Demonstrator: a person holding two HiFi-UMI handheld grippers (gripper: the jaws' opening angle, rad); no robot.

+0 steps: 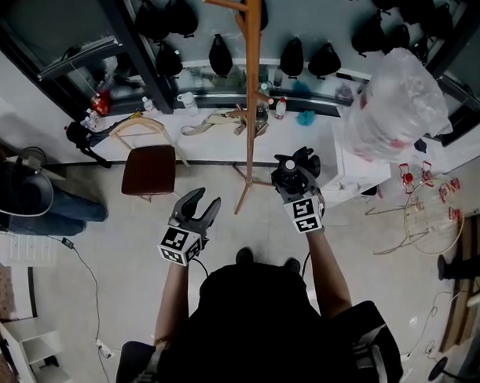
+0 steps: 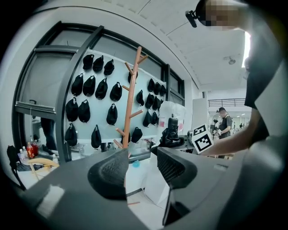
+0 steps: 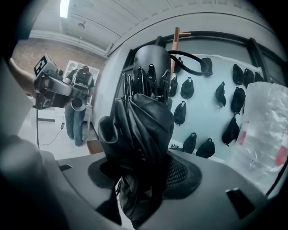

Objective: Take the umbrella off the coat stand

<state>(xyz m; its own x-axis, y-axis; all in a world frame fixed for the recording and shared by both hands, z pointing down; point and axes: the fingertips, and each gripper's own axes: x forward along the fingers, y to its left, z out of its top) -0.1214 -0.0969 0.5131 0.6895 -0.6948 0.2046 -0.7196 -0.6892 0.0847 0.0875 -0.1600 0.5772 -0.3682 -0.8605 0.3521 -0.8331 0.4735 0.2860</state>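
Right gripper [image 3: 143,173] is clamped on a folded black umbrella [image 3: 144,121]. The pads grip its lower bunched fabric, and the umbrella stands upright between the jaws with the rib tips at the top. In the head view the umbrella sits just right of the wooden coat stand [image 1: 250,93], near its base, and looks clear of the pole. The strap loop overlaps the pole in the right gripper view, so contact there is hard to tell. Left gripper [image 1: 206,203] is held lower left, jaws spread apart, nothing between the pads. A brown chair [image 1: 150,169] is left of the stand, and black bags [image 2: 94,87] hang on the wall behind it.
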